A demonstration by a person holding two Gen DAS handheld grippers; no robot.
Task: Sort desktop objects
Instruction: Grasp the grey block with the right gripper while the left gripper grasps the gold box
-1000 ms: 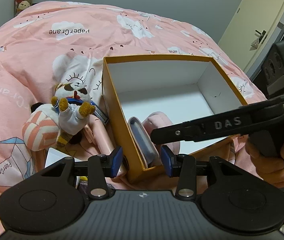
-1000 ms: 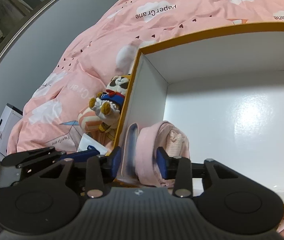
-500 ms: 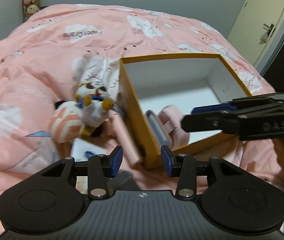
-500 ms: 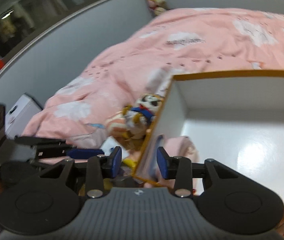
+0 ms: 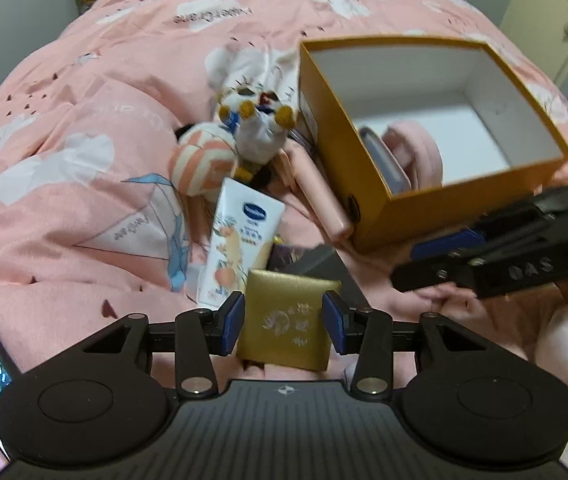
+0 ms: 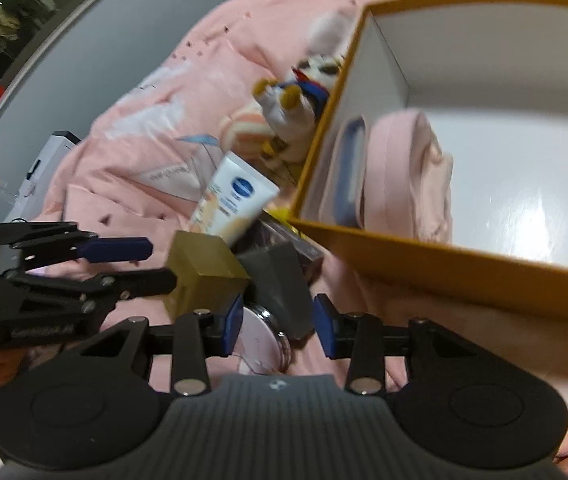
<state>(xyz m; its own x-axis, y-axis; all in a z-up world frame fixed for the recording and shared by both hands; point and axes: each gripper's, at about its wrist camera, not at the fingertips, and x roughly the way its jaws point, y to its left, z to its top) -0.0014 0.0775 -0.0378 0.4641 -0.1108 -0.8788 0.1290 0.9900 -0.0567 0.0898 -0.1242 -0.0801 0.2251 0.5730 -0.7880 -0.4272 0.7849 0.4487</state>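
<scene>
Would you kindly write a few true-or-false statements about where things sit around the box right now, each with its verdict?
1. The small gold box sits between the left gripper fingers. True.
2. The orange cardboard box with the white inside is empty. False: a pink folded item and a grey-blue case lie inside it.
3. The white lotion tube with the blue logo lies on the pink bedspread, outside the orange box. True.
4. The right gripper is clamped on the plush toy in white clothes. False: its fingers are open, and the toy lies beside the orange box.
</scene>
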